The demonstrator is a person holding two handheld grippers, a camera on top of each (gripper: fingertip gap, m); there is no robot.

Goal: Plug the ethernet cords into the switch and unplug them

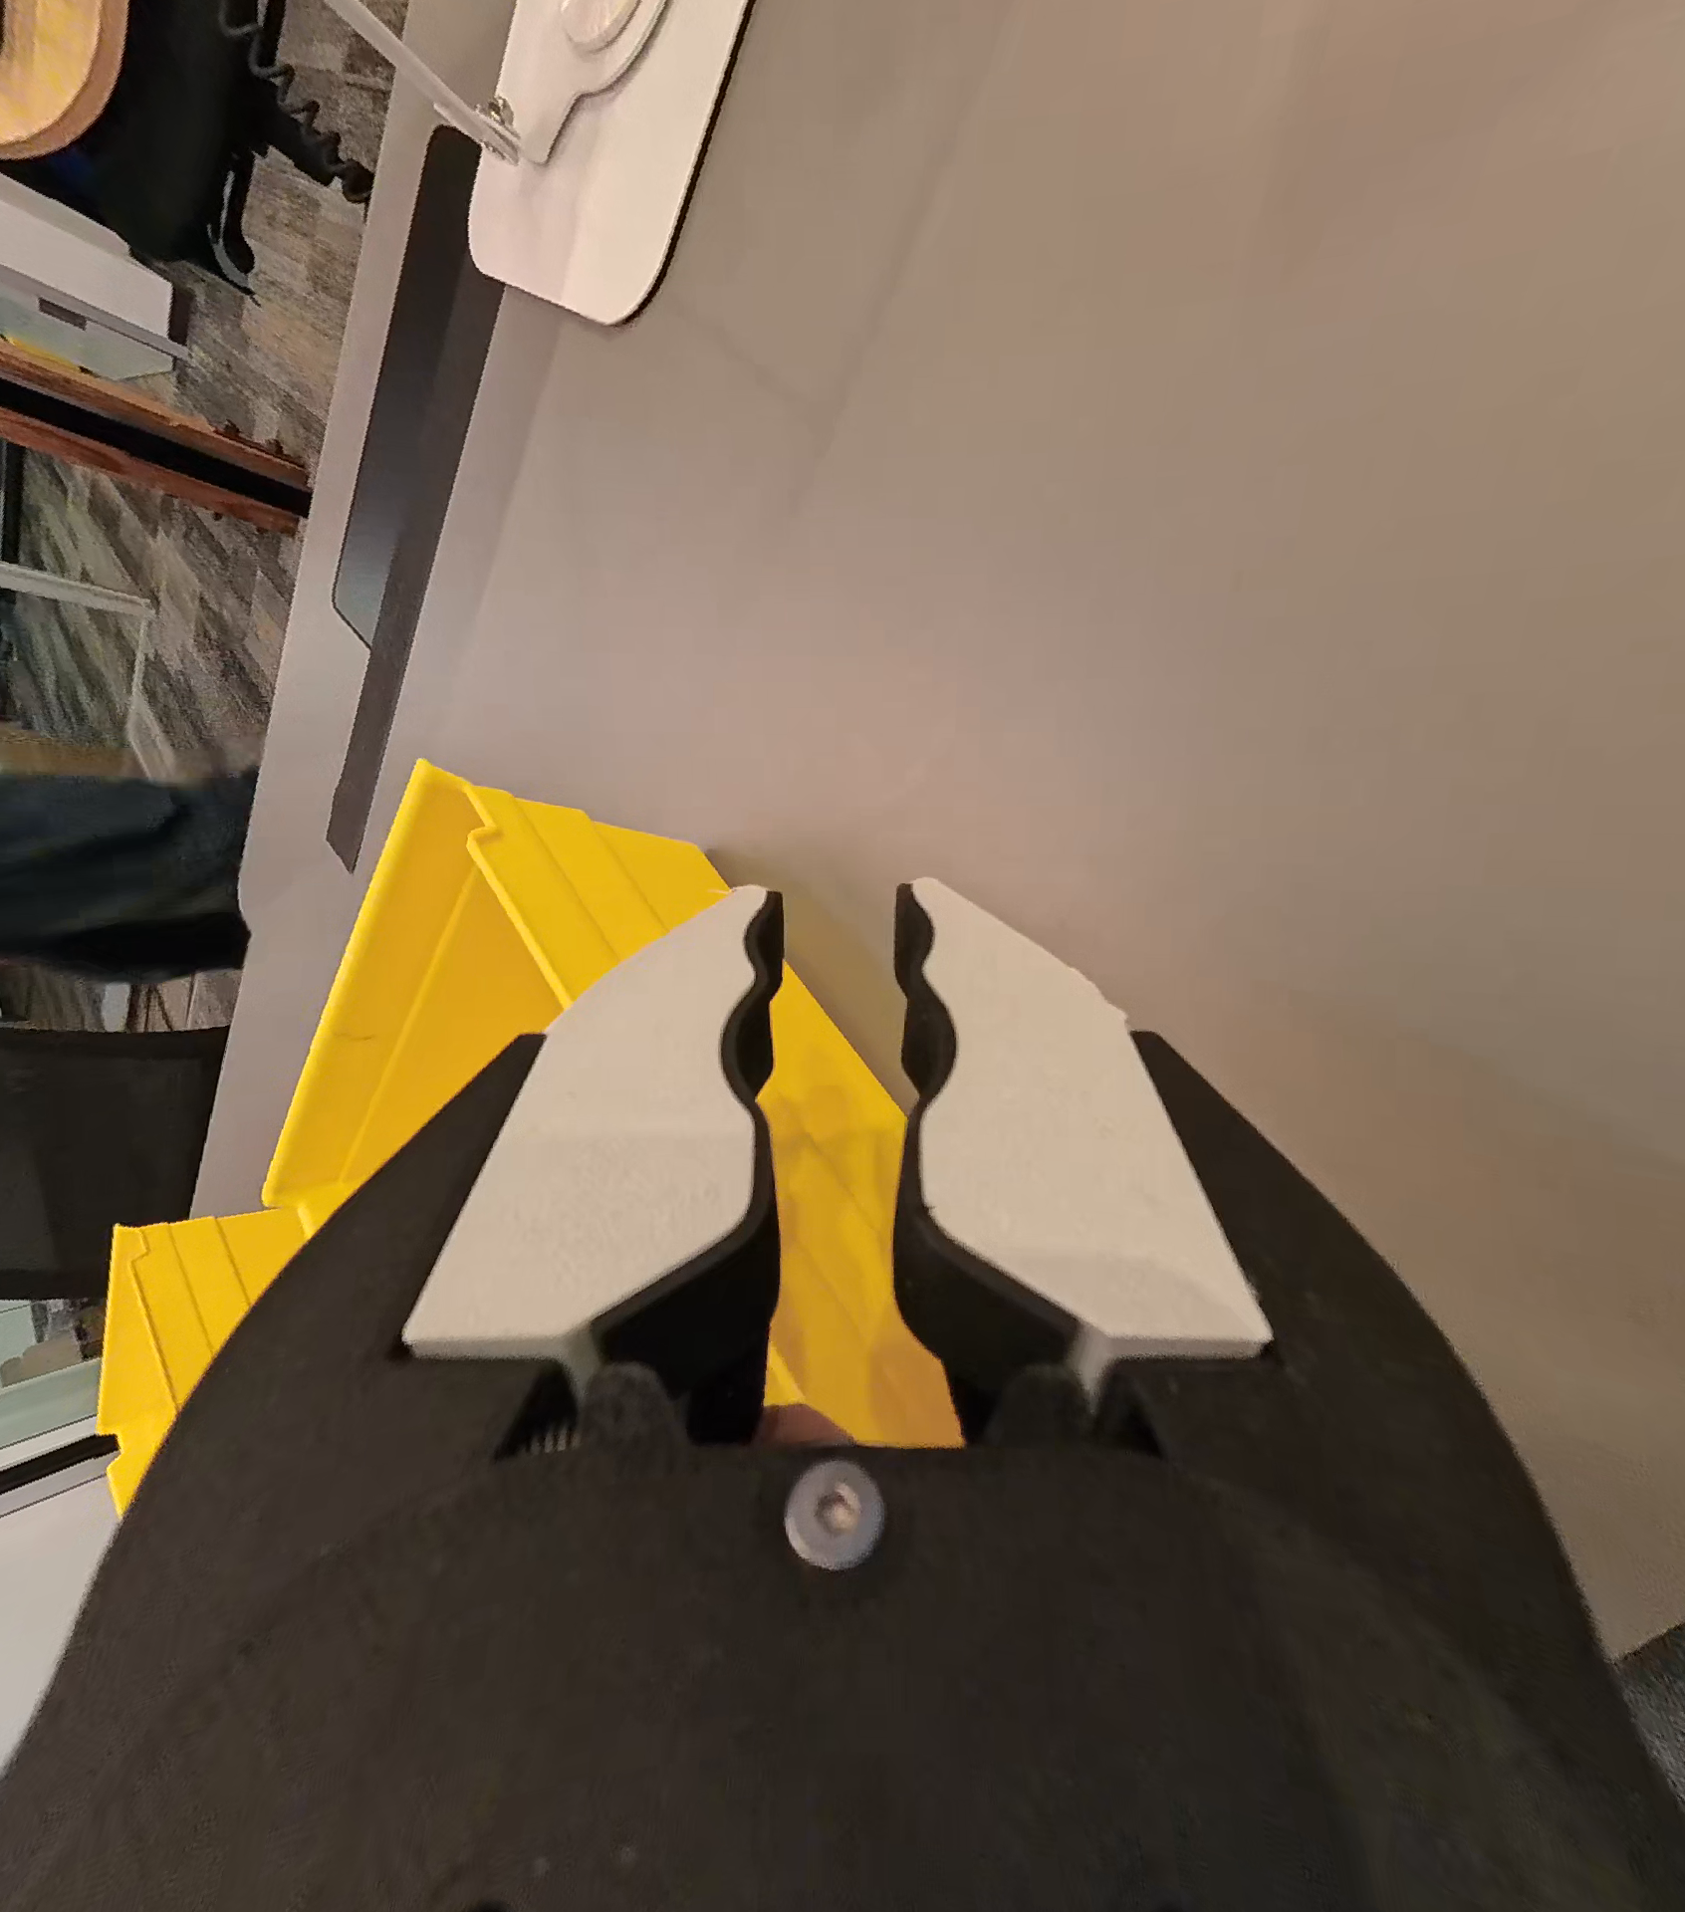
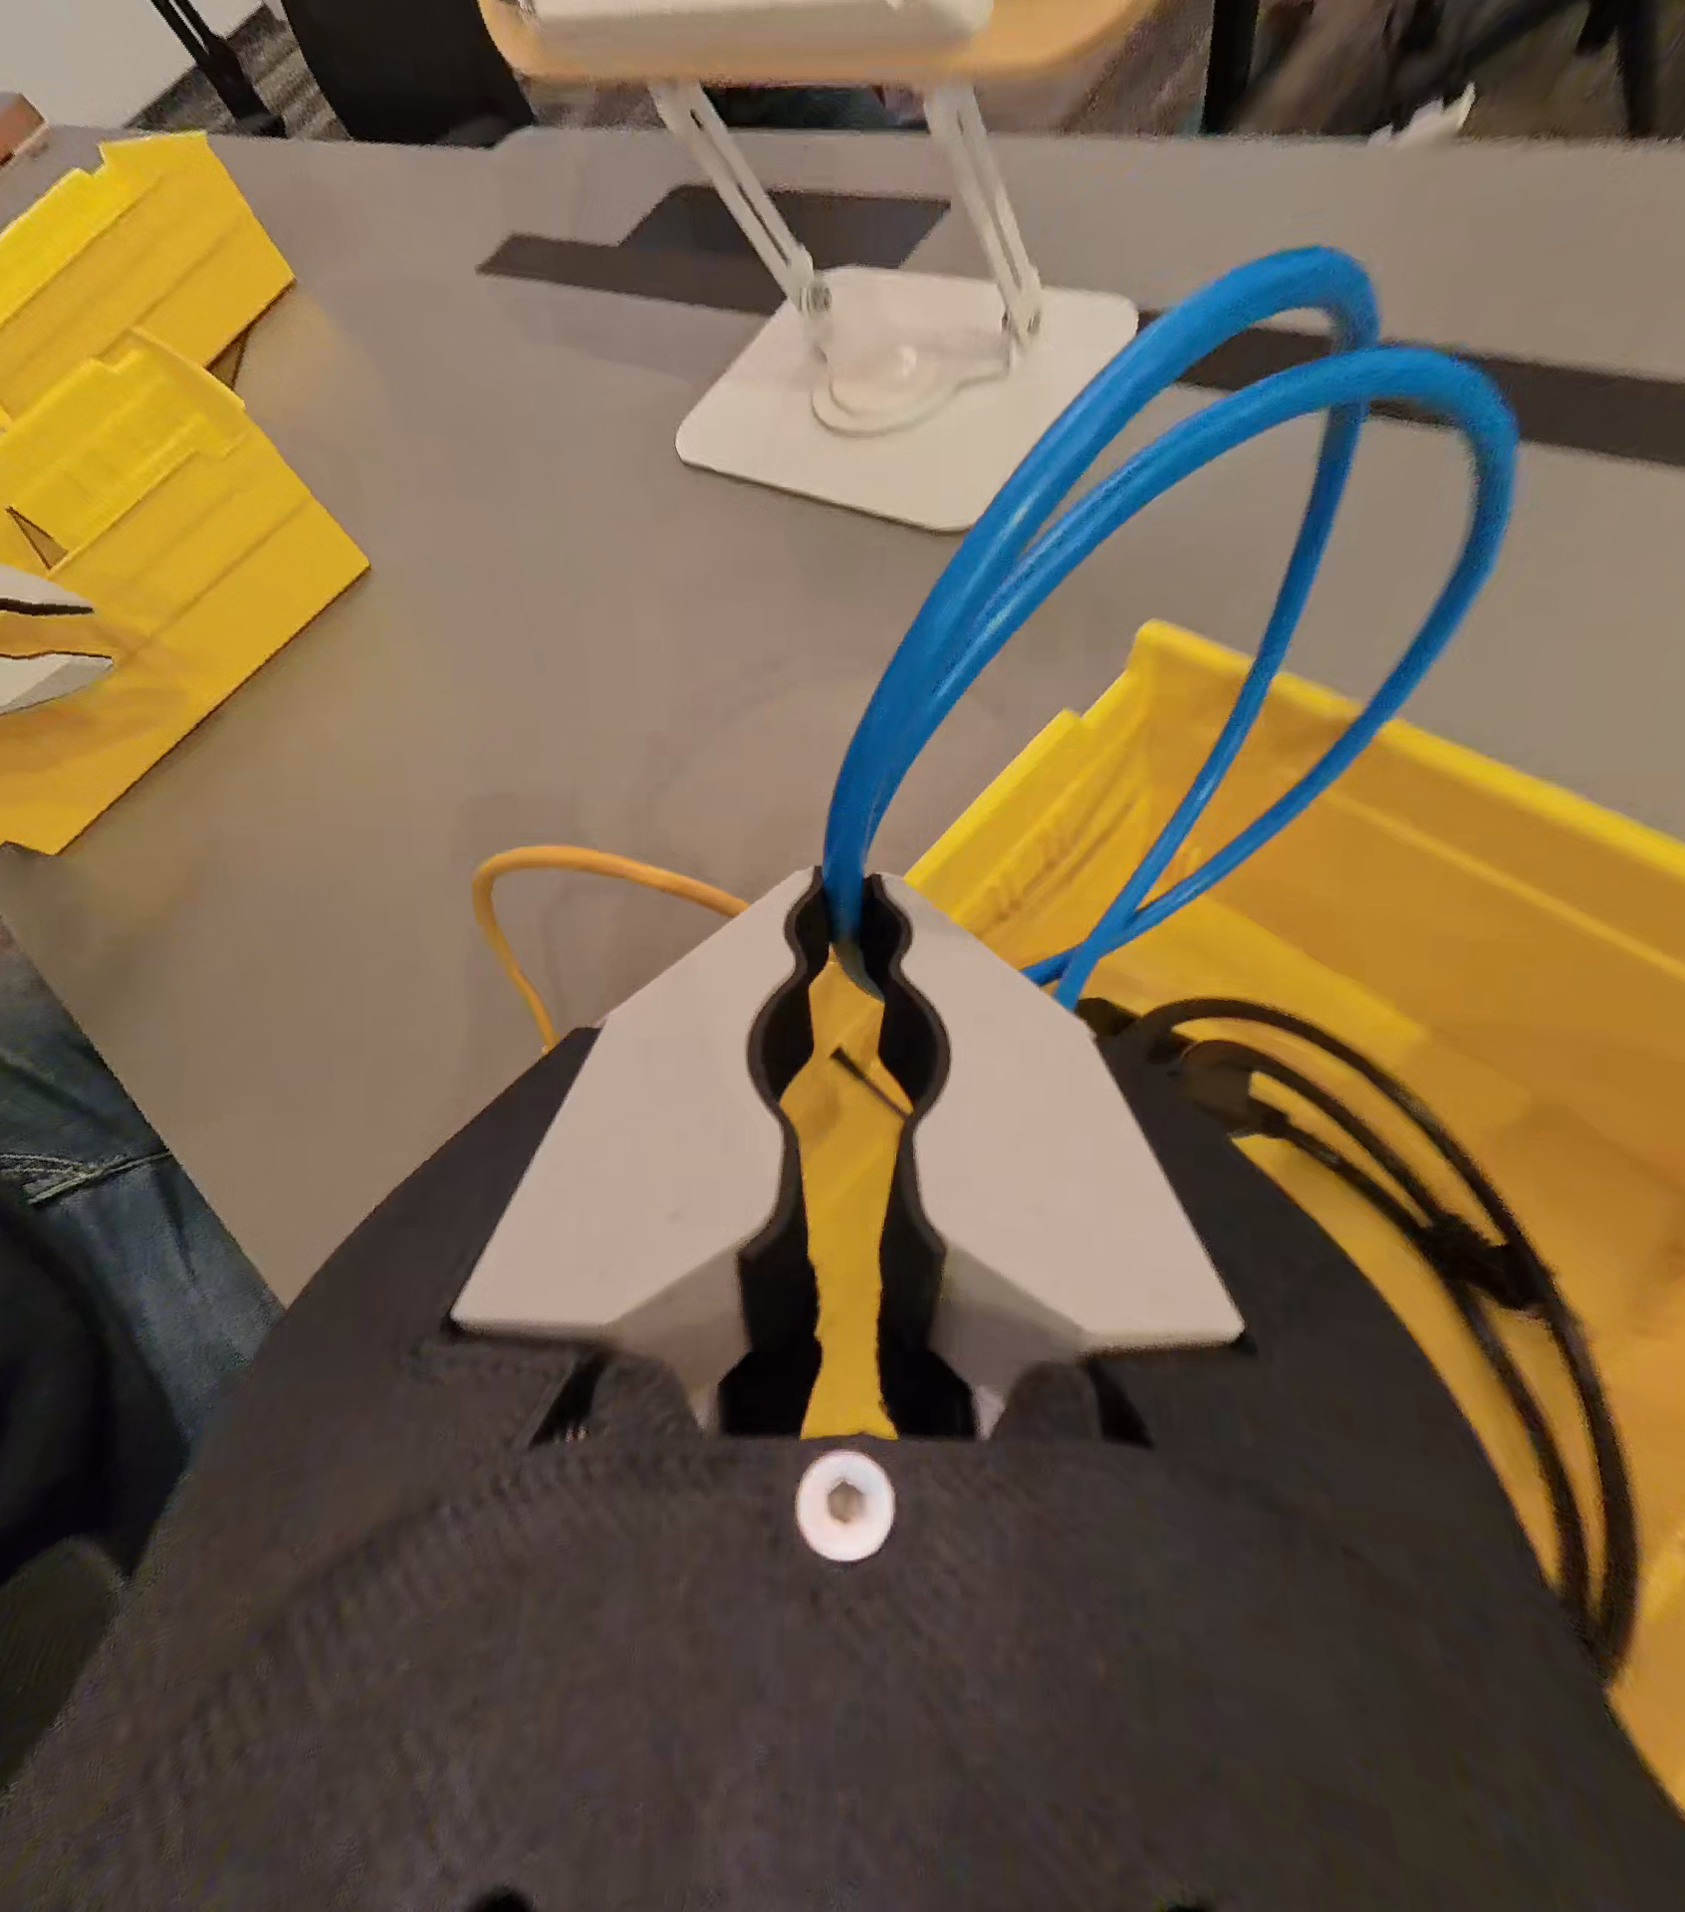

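- The right gripper [image 2: 849, 900], with grey fingers and black wavy pads, has its tips pinched on a bright blue round cord [image 2: 1169, 497]; only a thin gap stays between the tips, and the gap gets wider toward the base
- From the tips the blue cord rises in two big loops toward 1 o'clock, then it comes down again at 3 o'clock of the fingers, into the large yellow plastic bin [image 2: 1501, 931]
- A bundle of thin black cables [image 2: 1501, 1273] lies in this same bin, at 3 to 4 o'clock of the right gripper
- A thin yellow cord [image 2: 518, 900] makes a curve on the grey table top [image 2: 559, 641], at 10 o'clock just beside the right fingers; where it ends is hidden
- Two yellow plastic blocks with steps [image 2: 124, 341] stand on the table at 10 o'clock, well apart from the blue cord
- The left gripper [image 1: 838, 900] is parted to a clear gap and holds nothing; it hangs above one yellow block, which shows between and left of the fingers
- In the right wrist view the left gripper shows at the 9 o'clock edge, over the nearer block
- A white stand with flat base [image 2: 921, 414] sits at 12 o'clock on the table
- I cannot see the switch in either view
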